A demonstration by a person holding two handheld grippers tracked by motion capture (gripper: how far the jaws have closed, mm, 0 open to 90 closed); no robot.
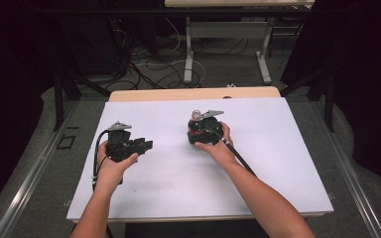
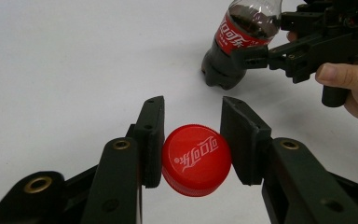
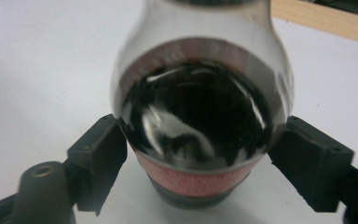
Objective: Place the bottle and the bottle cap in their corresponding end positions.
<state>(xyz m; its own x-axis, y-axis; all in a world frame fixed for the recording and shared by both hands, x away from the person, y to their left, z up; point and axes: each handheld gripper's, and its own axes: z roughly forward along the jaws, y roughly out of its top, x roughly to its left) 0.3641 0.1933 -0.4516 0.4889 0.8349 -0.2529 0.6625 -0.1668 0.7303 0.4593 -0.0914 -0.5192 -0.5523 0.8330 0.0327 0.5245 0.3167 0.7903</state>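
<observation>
A small cola bottle (image 1: pixel 196 117) with a red label stands upright on the white table (image 1: pixel 178 173), right of the middle. My right gripper (image 1: pixel 200 128) is shut on its body, one jaw on each side of the bottle (image 3: pixel 200 116). The left gripper view also shows the bottle (image 2: pixel 235 44) and the right gripper (image 2: pixel 254 56) pinching it at the label. My left gripper (image 1: pixel 145 145) hovers low at the table's left, apart from the bottle. It is shut on a red screw cap (image 2: pixel 196 158), held flat between its jaws with the printed top facing up.
A wooden strip (image 1: pixel 193 93) edges the table's far side. Beyond it stand a desk frame (image 1: pixel 225 49) and loose floor cables (image 1: pixel 149 64). Bare white surface lies in front of and between the two hands.
</observation>
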